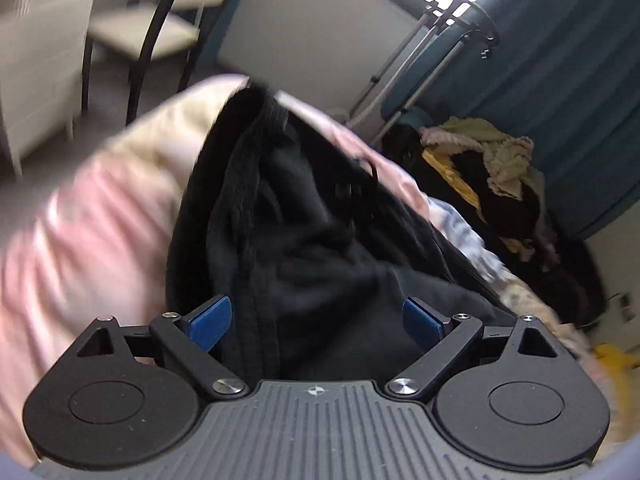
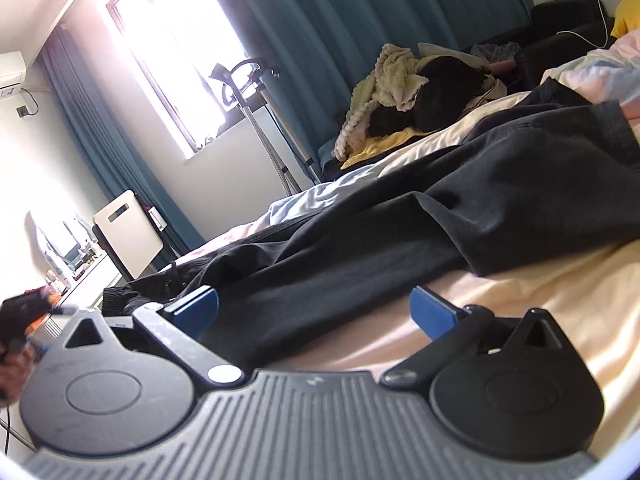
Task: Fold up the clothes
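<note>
A black garment (image 1: 304, 232) lies crumpled on a pink and cream bedsheet (image 1: 80, 232); its ribbed waistband runs down toward the camera in the left wrist view. My left gripper (image 1: 316, 324) stands open just over it, blue pads wide apart with bunched black cloth between them. In the right wrist view the same black garment (image 2: 420, 216) stretches long across the sheet (image 2: 540, 300). My right gripper (image 2: 314, 312) is open low at its near edge, the left pad over black cloth, the right pad over bare sheet.
A heap of other clothes (image 2: 408, 92), cream, yellow and black, sits at the far side of the bed (image 1: 492, 168). A garment steamer stand (image 2: 260, 112) is by the window with teal curtains (image 2: 360, 20). A chair (image 1: 148, 32) stands beyond the bed.
</note>
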`<state>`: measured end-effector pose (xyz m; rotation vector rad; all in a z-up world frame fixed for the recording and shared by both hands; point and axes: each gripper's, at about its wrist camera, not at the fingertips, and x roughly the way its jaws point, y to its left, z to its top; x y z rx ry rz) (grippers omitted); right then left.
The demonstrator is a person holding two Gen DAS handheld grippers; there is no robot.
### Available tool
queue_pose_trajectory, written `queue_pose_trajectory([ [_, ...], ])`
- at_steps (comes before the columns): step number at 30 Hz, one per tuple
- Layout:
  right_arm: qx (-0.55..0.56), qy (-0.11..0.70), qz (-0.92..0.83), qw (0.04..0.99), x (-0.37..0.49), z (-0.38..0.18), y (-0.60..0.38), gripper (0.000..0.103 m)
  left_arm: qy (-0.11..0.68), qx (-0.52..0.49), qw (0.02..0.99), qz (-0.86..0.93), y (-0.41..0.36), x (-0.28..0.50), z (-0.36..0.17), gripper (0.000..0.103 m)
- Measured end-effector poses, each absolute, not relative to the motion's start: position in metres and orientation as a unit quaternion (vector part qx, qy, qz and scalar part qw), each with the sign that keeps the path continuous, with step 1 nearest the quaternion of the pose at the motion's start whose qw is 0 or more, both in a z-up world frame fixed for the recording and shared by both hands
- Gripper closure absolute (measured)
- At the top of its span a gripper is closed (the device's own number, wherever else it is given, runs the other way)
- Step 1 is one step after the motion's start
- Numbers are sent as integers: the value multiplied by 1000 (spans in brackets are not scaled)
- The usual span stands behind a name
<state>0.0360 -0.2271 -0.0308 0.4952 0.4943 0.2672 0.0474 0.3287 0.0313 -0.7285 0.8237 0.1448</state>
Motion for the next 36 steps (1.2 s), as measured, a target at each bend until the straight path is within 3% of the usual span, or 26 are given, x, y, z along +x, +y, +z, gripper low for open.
queue_pose_trajectory([
  [4, 247, 238, 126, 931, 26, -28, -230, 0, 438, -470, 758, 114, 341, 8, -2, 11],
  [6, 249, 237, 116, 932, 26, -27, -231, 0, 422, -532, 725, 117, 340, -4, -21, 11],
  [11, 262, 244, 101, 928, 25, -31, -236, 0, 426, -560, 703, 103, 316, 13, -60, 15],
  [13, 269, 246, 94, 927, 21, -33, -240, 0, 431, -549, 708, 109, 308, 25, -68, 42],
  [14, 271, 245, 90, 927, 18, -33, -242, 0, 431, -534, 718, 116, 306, 30, -67, 48],
  [16, 274, 245, 75, 927, 13, -35, -248, 0, 427, -508, 737, 128, 303, 37, -62, 72],
  [17, 276, 245, 68, 927, 11, -36, -251, 0, 419, -500, 747, 130, 305, 36, -56, 81],
  [19, 286, 244, 50, 925, 9, -38, -259, 0, 399, -484, 768, 131, 308, 32, -42, 90],
  [22, 314, 242, 28, 918, 10, -42, -270, 0, 369, -466, 796, 113, 320, 14, -20, 95],
  [30, 259, 165, -49, 950, -6, -23, -271, 0, 372, -477, 792, 82, 381, -50, -49, 97],
  [36, 278, 196, -51, 939, 2, -35, -275, 0, 372, -506, 776, 55, 413, -86, -86, 96],
])
